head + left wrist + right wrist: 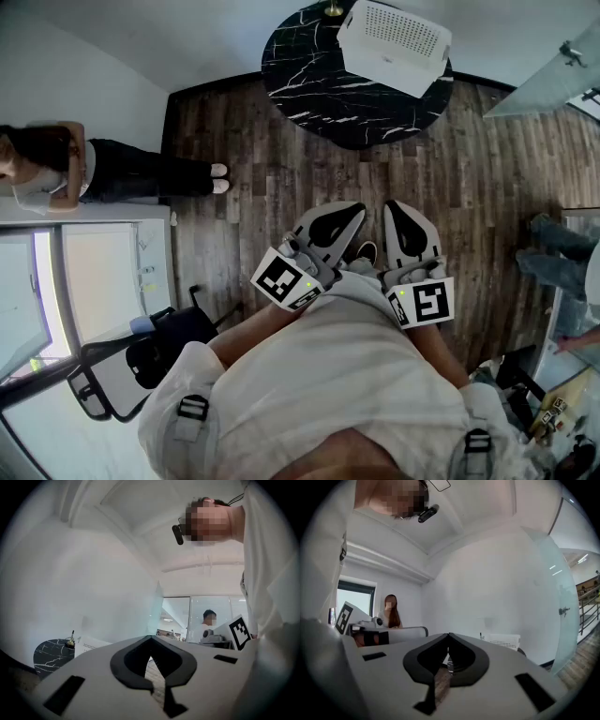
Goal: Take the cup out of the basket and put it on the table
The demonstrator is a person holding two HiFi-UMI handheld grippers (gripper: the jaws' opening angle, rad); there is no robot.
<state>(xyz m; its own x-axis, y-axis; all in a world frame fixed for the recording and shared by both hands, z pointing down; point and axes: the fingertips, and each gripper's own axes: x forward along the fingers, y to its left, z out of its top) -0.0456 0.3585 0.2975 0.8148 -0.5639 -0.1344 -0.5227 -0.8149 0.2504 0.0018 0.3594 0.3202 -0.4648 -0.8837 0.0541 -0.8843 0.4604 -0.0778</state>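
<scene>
A white perforated basket (394, 42) stands on a round black marble table (319, 89) at the far end of the wooden floor. No cup shows in any view; the basket's inside is hidden. My left gripper (359, 209) and right gripper (391, 207) are held side by side close to my body, well short of the table, both shut and empty. In the left gripper view the jaws of the left gripper (150, 639) meet at their tips, with the basket (91, 644) and table (49, 656) far off to the left. The right gripper (449, 635) points at the basket (504, 641).
A person (56, 169) stands by the wall at the left. A black chair (155, 352) sits at my lower left. Another person's legs (562, 248) show at the right. A glass door (553, 75) is at the upper right. Wooden floor (281, 178) lies between me and the table.
</scene>
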